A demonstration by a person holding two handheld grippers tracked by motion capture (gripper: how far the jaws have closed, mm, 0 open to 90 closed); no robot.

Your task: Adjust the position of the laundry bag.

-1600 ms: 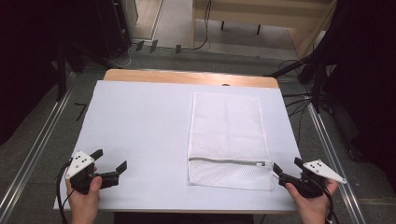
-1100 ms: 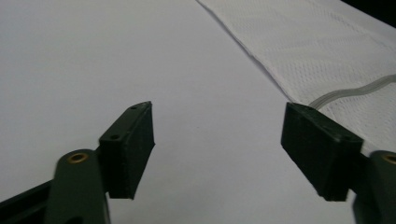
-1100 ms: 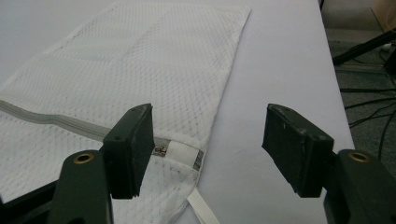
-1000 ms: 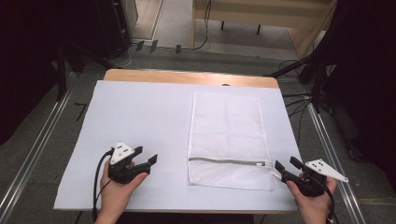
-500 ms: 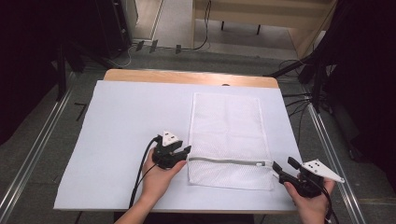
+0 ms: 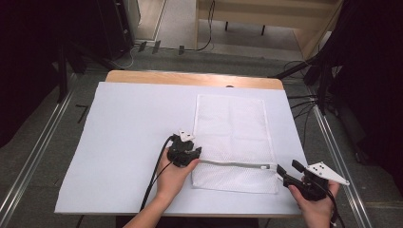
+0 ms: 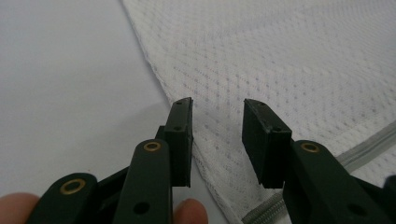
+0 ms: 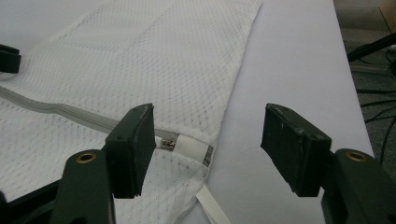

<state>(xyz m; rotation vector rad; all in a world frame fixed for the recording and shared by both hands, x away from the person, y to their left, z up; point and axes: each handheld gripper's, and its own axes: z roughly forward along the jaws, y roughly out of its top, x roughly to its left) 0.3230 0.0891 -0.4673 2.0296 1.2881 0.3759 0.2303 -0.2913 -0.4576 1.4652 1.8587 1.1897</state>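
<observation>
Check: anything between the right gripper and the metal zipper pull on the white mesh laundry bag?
Nothing visible. The right gripper stands open, with the metal zipper pull on the white mesh laundry bag just ahead.

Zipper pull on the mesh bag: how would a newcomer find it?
Start at the white mesh bag on the table's right half. Follow its grey zipper to the right end: the small metal zipper pull sits there, beside a white fabric tab.

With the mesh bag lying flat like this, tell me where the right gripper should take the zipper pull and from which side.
Probably grip the small metal zipper pull at the mesh bag's right-hand edge, where the grey zipper ends. Come in low from the bag's right side: the right gripper is open there, and the pull lies flat against the cloth.
</observation>
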